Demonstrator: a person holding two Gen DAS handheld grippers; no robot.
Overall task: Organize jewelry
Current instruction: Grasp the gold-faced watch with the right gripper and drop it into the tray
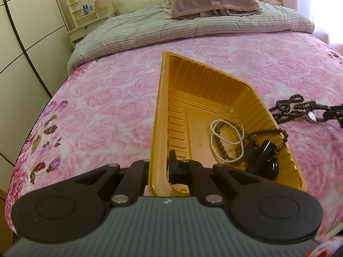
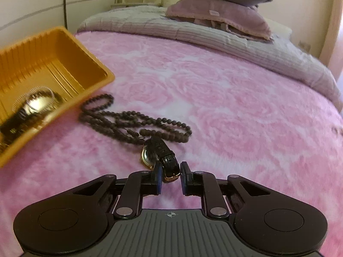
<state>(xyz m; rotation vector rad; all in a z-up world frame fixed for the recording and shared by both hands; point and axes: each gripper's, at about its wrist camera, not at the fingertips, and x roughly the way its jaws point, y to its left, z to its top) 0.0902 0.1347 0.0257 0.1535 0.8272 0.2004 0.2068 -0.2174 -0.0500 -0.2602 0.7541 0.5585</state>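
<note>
Pink rose-patterned bedspread [image 2: 225,98] fills a bedroom scene as jewelry is sorted. Nearest, the right gripper [image 2: 170,172] has its fingers spread around the black strap of a wristwatch [image 2: 159,153] lying on the cover, pads close but seemingly not yet closed. The strap looks limp and glossy, likely to slip; the gold case is the heavy end and would dangle, so a firm pinch close to the case seems wise. Just beyond, touching the watch, lies a dark bead necklace [image 2: 133,122], loose and prone to snag. The left gripper [image 1: 159,169] pinches the near rim of the gold tray [image 1: 163,98], which holds a pearl strand [image 1: 227,141].
</note>
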